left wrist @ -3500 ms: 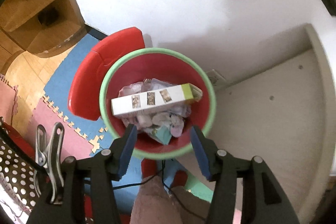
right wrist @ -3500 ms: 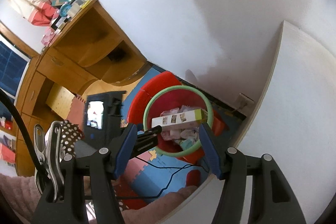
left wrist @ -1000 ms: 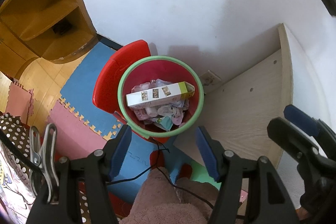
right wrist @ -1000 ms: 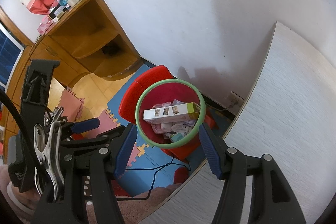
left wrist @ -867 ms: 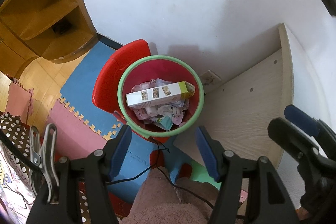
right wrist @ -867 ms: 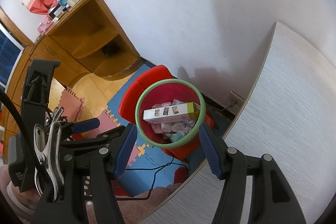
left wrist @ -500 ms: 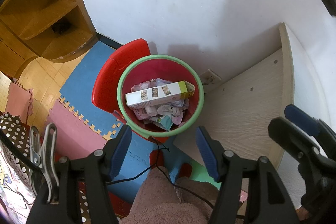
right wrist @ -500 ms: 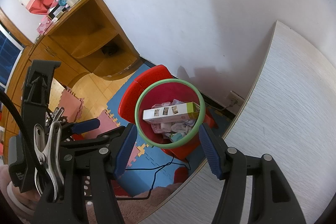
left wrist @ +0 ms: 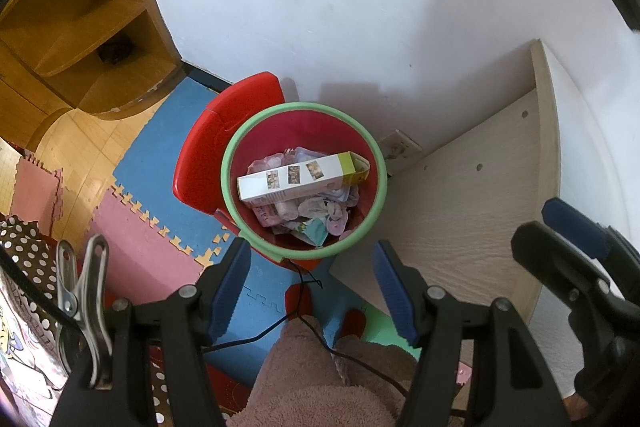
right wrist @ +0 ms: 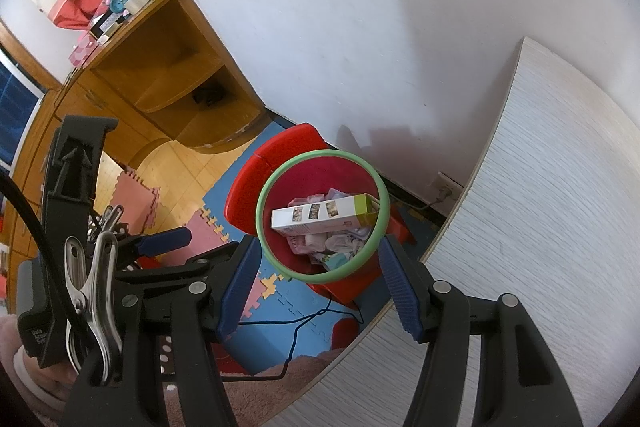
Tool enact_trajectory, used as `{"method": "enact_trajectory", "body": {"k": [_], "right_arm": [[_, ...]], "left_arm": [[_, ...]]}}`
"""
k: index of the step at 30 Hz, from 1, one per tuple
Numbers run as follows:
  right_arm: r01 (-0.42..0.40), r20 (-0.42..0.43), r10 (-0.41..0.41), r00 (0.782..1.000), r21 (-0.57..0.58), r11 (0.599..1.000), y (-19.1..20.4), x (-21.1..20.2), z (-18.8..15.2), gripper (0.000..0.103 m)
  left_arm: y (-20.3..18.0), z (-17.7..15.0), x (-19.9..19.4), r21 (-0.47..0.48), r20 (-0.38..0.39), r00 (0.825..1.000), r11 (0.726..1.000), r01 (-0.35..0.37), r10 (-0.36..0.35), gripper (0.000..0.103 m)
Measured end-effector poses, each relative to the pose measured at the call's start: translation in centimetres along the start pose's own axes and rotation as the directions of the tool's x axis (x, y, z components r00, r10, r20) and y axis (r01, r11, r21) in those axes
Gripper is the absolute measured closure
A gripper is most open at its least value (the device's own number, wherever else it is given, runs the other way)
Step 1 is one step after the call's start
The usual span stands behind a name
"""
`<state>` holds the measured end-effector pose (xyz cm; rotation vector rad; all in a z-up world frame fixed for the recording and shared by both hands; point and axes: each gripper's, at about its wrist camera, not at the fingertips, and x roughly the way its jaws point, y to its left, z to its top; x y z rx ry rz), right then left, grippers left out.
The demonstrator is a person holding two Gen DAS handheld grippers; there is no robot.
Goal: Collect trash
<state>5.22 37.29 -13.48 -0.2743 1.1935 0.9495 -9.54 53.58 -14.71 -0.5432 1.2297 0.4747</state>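
Wall (left wrist: 360,7): white, fills the upper half of both views, from 10 through 2 o'clock.
Table (right wrist: 540,227): pale wood-grain top at 3 to 5 o'clock in the right wrist view; in the left wrist view its side panel (left wrist: 460,195) with small holes stands at 3 o'clock, close beside the bin.
Wooden desk (right wrist: 168,67): honey-coloured, open shelves, at 10 o'clock in both views; small items crowd its top in the right wrist view, too small to name.
Foam floor mats (left wrist: 160,155): blue and pink puzzle pieces at 8 to 9 o'clock, over light wood flooring.
Trash bin (left wrist: 362,139): red, round, green rim, near the centre of both views, standing on the mats against the wall; a red lid-like part (left wrist: 224,131) sticks out at its 9 o'clock side.
Carton (left wrist: 300,177): long white box with a green end and three small pictures, lying across the top of the trash inside the bin, green end toward 3 o'clock.
Crumpled trash (left wrist: 308,211): pale wrappers and paper heaped under the carton, inside the bin.
Left gripper (left wrist: 308,291): at 6 o'clock, above the bin, blue pads spread apart, nothing between them.
Right gripper (right wrist: 320,283): at 6 o'clock, above the bin, pads spread wide, nothing held; it also shows at 4 o'clock in the left wrist view.
Black cable (left wrist: 296,311): thin, runs over the mats below the bin, at 6 o'clock.
Wall socket (left wrist: 400,147): low on the wall, at the bin's 2 o'clock.
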Motion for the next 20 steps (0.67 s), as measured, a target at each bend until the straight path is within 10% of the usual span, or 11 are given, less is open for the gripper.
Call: {"method": "enact_trajectory", "body": {"k": [20], "right_arm": [[0.002,0.002,-0.002,1.0,0.002,1.0,0.01,0.04,-0.14,0.04]], "left_arm": [[-0.17,0.09,0.02,0.019,-0.007,1.0,1.0,0.006,-0.006,0.036]]}}
